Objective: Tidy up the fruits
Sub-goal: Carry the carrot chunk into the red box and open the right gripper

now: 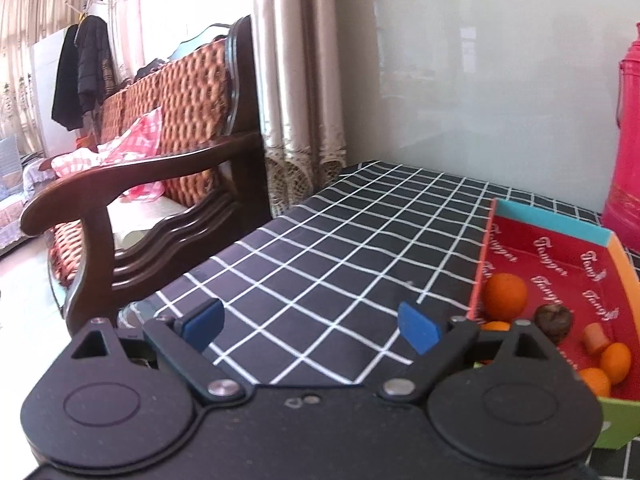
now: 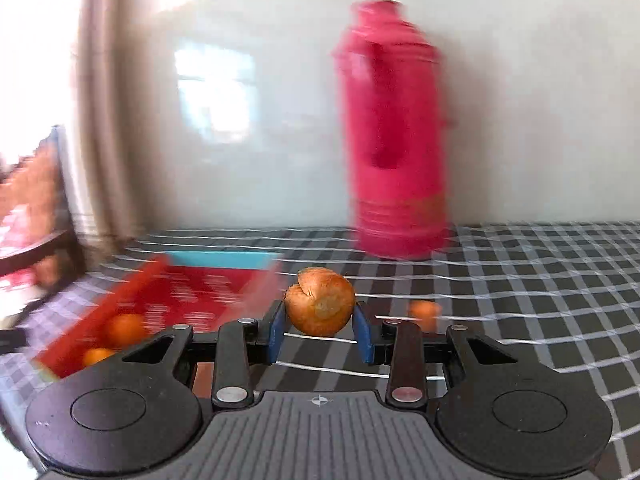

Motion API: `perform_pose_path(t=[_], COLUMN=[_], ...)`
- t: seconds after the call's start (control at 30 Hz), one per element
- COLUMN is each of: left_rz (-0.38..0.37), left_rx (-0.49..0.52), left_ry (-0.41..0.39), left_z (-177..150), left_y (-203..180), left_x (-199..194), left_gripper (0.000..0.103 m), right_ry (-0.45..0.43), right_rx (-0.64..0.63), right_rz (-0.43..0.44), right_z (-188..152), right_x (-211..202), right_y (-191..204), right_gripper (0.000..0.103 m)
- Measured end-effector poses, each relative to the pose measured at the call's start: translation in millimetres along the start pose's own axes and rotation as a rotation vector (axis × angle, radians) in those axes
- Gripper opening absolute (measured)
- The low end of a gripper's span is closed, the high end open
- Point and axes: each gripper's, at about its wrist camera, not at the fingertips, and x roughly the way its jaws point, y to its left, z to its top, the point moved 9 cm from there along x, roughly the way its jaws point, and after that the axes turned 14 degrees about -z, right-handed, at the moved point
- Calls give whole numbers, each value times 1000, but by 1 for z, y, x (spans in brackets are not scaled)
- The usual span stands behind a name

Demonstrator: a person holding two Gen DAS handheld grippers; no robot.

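Observation:
My right gripper (image 2: 320,330) is shut on a round brown-orange fruit (image 2: 320,300), held between its blue pads above the checked tablecloth (image 2: 520,292). Left of it lies the red box (image 2: 216,288) with a teal far wall and oranges (image 2: 124,328) inside. A small orange piece (image 2: 425,312) lies on the cloth just right of the held fruit. My left gripper (image 1: 310,326) stands open over bare cloth, nothing between its fingers. In the left wrist view the red box (image 1: 552,264) sits at the right, holding an orange (image 1: 505,295), a dark brown fruit (image 1: 554,320), and several small orange fruits (image 1: 615,362).
A tall red thermos (image 2: 394,140) stands on the table against the white wall behind the box. A wooden sofa (image 1: 168,160) with patterned cushions stands past the table's left edge, beside curtains (image 1: 296,80). The right wrist view is blurred by motion.

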Motion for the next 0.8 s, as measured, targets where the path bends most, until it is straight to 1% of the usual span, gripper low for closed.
perform_pose_path(t=[0.13, 0.2, 0.3, 0.4, 0.47, 0.5, 0.53, 0.57, 0.6, 0.67, 0.8], left_rz=[19, 29, 41, 52, 54, 55, 56, 55, 54, 46, 30], left_rx=[-7, -12, -22, -34, -41, -43, -45, -48, -50, -50, -37], left_ry=[6, 5, 5, 6, 6, 5, 5, 5, 6, 7, -1], left_z=[-3, -4, -5, -6, -6, -5, -5, -5, -5, -5, -3], left_y=[14, 22, 32, 41, 44, 45, 46, 47, 46, 44, 32], left_x=[-3, -5, -7, -8, -9, -9, -9, -9, -9, -9, -11], left_gripper=[87, 87, 88, 88, 88, 88, 88, 88, 88, 88, 88], right_ry=[11, 23, 46, 53, 54, 47, 34, 25, 12, 11, 22], right_rx=[-76, -110, -146, -173, -181, -173, -158, -145, -126, -105, -66], right_rz=[99, 129, 156, 149, 147, 143, 139, 134, 133, 123, 61], right_z=[-9, -15, -23, -30, -31, -31, -28, -26, -23, -18, -13], right_x=[-5, -7, -7, -6, -6, -5, -6, -6, -8, -8, -8], right_y=[45, 64, 82, 91, 94, 94, 92, 91, 88, 83, 63], right_gripper=[37, 37, 37, 38, 50, 72, 90, 94, 95, 95, 95])
